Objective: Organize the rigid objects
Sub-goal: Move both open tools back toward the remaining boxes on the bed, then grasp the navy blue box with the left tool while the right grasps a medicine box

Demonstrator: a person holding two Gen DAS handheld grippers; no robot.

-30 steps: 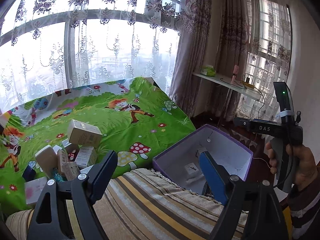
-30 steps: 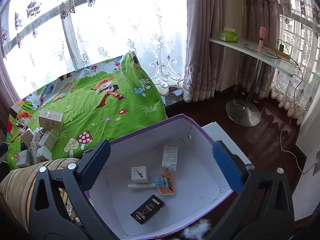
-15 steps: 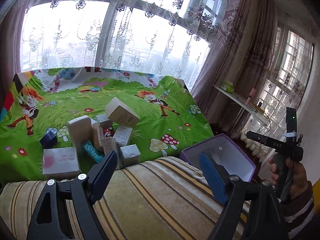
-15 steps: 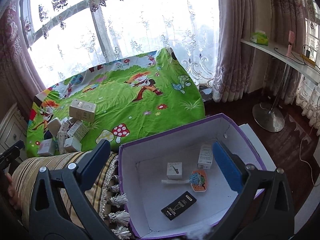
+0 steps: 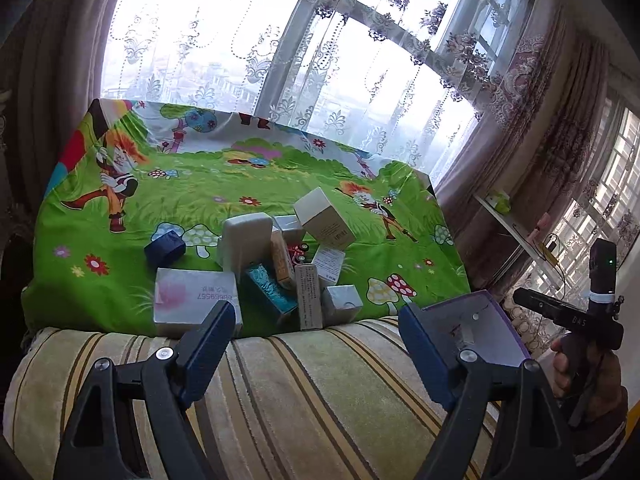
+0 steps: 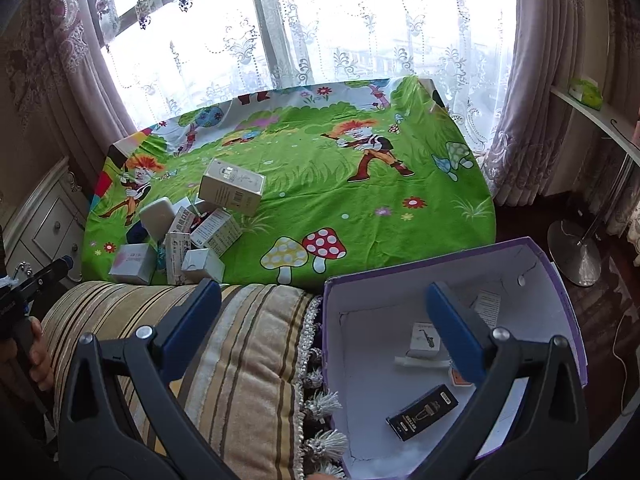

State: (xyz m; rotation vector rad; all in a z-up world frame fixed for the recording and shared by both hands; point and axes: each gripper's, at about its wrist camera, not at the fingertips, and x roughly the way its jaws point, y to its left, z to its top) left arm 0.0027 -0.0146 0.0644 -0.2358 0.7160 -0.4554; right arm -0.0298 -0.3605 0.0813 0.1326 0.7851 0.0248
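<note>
**Both claws apart, boxes piled on the green cloth**

Now the largest thing in view is the green cartoon cloth (image 5: 248, 184), which covers a flat surface in front of the lace-curtained window (image 5: 224, 52). Before it lies a striped cushion (image 5: 304, 392), beige with brown and yellow bands, and its tasselled edge touches the purple storage box (image 6: 556, 280) on the right side. This box is white inside and holds a black flat packet (image 6: 422, 412), a small white box with a saxophone picture (image 6: 423, 338) and another white carton near the far wall, partly hidden by a claw finger.

The pile of small boxes (image 5: 276, 264) stays on the near left part of the cloth, close to the cushion. In it are a grey-beige carton (image 5: 324, 218) lying tilted on top, a white box with a pink flower (image 5: 196, 300) at the front, a teal box (image 5: 266, 286), a dark blue box (image 5: 165, 248) a little apart on the left, and a small silver cube (image 5: 342, 304).

The left claw (image 5: 316, 344) is apart with nothing between its blue pads, above the cushion. The right claw (image 6: 320, 332) is also wide apart and empty, one finger over the cushion and one over the purple box. A hand (image 5: 576, 364) holds the right tool's handle at the edge of the left view.
</note>
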